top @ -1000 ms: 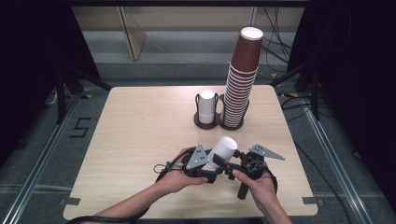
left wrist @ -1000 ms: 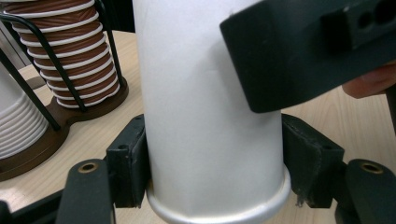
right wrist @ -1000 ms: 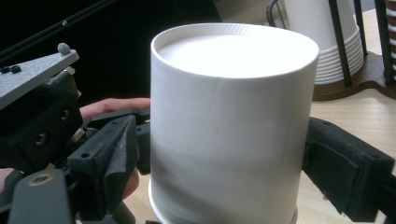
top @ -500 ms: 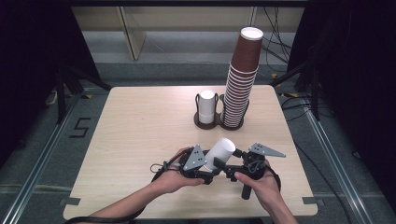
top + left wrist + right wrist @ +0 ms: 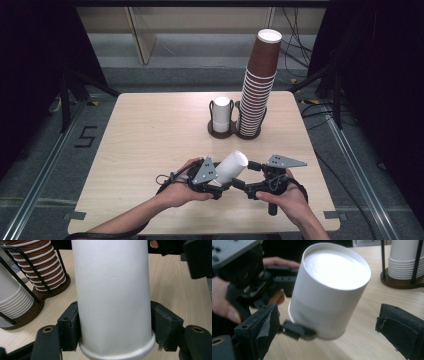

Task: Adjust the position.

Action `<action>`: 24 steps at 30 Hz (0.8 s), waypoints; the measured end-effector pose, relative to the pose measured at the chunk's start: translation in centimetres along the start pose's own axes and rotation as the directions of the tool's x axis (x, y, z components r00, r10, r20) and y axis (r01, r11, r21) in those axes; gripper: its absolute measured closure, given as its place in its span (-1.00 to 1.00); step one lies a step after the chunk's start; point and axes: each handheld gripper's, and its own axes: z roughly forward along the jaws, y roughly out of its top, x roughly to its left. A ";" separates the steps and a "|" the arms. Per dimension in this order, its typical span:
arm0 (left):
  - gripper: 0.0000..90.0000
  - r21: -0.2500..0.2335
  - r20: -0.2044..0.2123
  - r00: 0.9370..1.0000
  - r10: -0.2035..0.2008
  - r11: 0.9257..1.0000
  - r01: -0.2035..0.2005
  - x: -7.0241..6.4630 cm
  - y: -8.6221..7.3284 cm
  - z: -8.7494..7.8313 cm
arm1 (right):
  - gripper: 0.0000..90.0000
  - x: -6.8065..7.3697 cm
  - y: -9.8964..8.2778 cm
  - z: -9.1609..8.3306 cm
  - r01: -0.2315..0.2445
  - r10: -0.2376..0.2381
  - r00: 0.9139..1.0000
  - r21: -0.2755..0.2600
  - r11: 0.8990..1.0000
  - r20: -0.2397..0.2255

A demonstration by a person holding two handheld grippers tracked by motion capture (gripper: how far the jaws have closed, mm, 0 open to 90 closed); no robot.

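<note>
black "5" on floor [image 5: 86, 136] left of table [image 5: 150, 150]

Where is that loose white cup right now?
In the high view, the white cup sits near the table's front edge, clamped in the left hand-held gripper, with the open right hand-held gripper beside it.

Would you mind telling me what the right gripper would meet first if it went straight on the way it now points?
Most likely the white cup that the left gripper holds: it lies straight ahead of the right gripper, whose jaws stand open either side.

The white cup [image 5: 113, 297] runs off the left gripper view's top edge, its base unseen there.
</note>
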 end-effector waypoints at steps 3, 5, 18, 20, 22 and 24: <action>-0.27 0.023 0.006 1.000 0.024 0.999 -0.024 0.2 0.0 -0.5 | -0.86 -0.1 0.2 -0.5 0.104 -0.102 0.994 0.089 0.991 -0.024; -0.27 0.037 0.009 0.999 0.039 0.999 -0.039 0.2 -0.1 -0.8 | -0.84 -0.1 0.2 -0.8 0.144 -0.142 0.990 0.136 0.980 -0.022; -0.27 0.147 0.059 0.991 0.119 0.981 -0.127 0.4 -0.6 -2.1 | -0.76 -1.1 -0.2 -0.6 0.393 -0.382 0.917 0.425 0.816 -0.114; -0.27 0.158 0.070 0.989 0.131 0.977 -0.141 0.3 -0.6 -2.2 | -0.74 -1.1 -0.2 -0.3 0.439 -0.424 0.894 0.472 0.764 -0.144; -0.27 0.189 0.086 0.983 0.162 0.966 -0.176 0.2 -0.6 -2.3 | -0.71 -0.9 -0.1 -0.2 0.453 -0.435 0.886 0.500 0.739 -0.160; -0.27 0.197 0.098 0.982 0.164 0.964 -0.180 0.1 -0.6 -2.3 | -0.71 -0.9 0.1 0.0 0.479 -0.454 0.873 0.501 0.721 -0.181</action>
